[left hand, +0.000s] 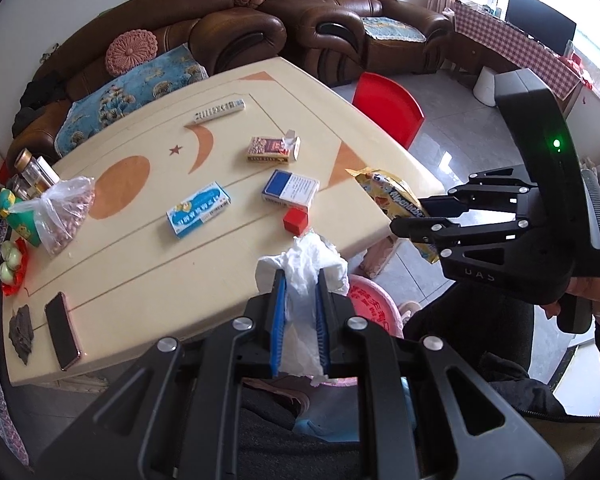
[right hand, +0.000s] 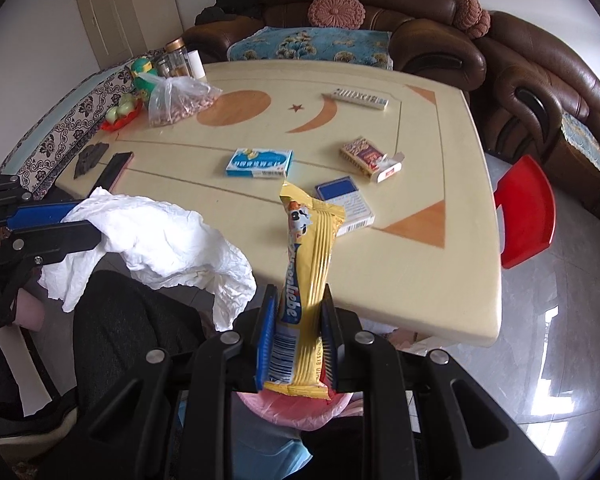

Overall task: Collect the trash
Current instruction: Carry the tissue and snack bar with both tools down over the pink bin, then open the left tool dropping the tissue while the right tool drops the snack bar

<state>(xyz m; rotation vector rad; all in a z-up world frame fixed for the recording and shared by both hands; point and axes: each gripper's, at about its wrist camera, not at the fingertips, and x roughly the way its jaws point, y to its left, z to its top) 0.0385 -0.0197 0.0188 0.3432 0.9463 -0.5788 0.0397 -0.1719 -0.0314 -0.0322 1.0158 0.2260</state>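
White crumpled tissue is pinched between the blue pads of the left gripper, held off the near edge of the cream table. The right gripper is clamped on a yellow candy wrapper that sticks up past its fingers. A pink bin shows below both grippers. On the table lie a blue box, two cigarette packs, a red block, a phone and a remote. A red chair stands beside the table.
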